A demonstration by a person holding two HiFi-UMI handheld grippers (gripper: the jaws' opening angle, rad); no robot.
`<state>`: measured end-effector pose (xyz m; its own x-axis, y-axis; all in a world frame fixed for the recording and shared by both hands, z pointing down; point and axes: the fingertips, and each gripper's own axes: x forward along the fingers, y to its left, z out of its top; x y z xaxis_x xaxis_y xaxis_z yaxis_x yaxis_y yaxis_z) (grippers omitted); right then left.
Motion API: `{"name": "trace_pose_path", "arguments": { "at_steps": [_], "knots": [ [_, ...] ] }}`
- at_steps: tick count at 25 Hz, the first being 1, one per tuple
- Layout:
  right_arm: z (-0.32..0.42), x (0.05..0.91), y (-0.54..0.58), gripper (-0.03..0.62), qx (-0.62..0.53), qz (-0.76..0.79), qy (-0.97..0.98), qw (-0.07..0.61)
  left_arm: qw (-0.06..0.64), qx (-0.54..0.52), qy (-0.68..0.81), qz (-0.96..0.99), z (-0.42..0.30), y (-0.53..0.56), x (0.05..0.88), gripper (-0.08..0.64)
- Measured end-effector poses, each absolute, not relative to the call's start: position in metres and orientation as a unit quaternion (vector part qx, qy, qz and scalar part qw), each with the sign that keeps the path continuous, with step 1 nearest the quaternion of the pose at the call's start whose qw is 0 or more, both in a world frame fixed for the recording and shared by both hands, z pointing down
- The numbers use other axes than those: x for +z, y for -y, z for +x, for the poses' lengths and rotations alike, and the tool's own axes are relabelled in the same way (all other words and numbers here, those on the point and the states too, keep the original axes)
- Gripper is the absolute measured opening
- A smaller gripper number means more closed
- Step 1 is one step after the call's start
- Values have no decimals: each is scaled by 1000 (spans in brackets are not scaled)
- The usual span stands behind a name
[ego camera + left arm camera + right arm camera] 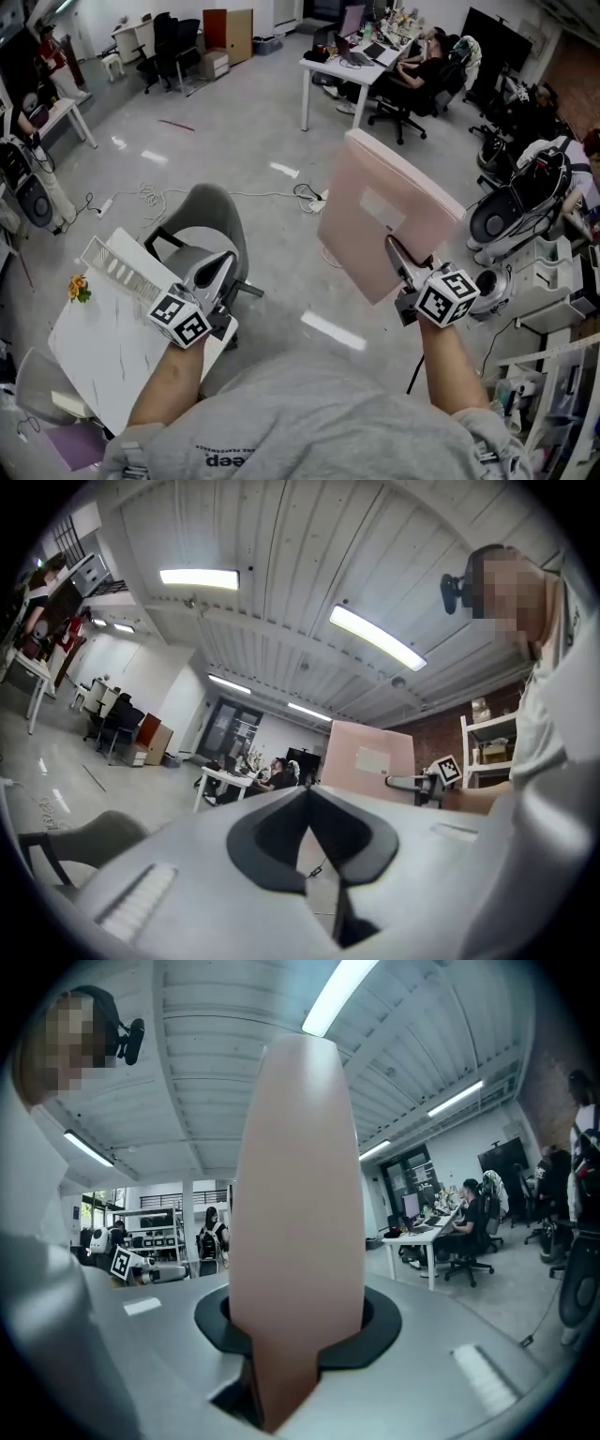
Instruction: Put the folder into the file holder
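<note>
My right gripper is shut on the lower edge of a pale pink folder and holds it up in the air over the floor, right of centre. In the right gripper view the folder rises upright from between the jaws and fills the middle. A white slotted file holder lies on the white table at the lower left. Just right of that holder my left gripper hovers, jaws shut and empty. In the left gripper view its own jaws meet, with the pink folder beyond them.
A grey chair stands against the table's far side. Orange flowers sit at the table's left edge. Cables trail on the floor. A desk with seated people is at the back, and shelving stands at the right.
</note>
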<state>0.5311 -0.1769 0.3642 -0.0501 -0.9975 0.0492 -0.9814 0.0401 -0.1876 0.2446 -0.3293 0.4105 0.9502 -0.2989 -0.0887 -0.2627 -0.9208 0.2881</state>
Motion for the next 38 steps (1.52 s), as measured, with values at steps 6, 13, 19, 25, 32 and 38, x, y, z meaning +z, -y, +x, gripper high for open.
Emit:
{"name": "trace_pose_path", "arguments": {
  "at_steps": [6, 13, 19, 25, 32, 38],
  "knots": [
    [499, 351, 224, 123, -80, -667, -740, 35, 137, -74, 157, 975, 217, 360, 413, 58],
    [420, 322, 311, 123, -69, -590, -804, 29, 123, -93, 252, 955, 133, 382, 403, 58],
    [301, 314, 387, 123, -75, -496, -865, 27, 105, -101, 368, 918, 10, 386, 407, 58],
    [177, 306, 433, 123, -81, -430, -899, 34, 89, -98, 444, 886, -100, 377, 409, 58],
    [67, 300, 457, 121, -91, -390, -915, 48, 81, -97, 486, 865, -184, 361, 412, 60],
    [18, 311, 474, 121, -77, -394, -915, 40, 89, -98, 497, 857, -223, 358, 423, 58]
  ]
}}
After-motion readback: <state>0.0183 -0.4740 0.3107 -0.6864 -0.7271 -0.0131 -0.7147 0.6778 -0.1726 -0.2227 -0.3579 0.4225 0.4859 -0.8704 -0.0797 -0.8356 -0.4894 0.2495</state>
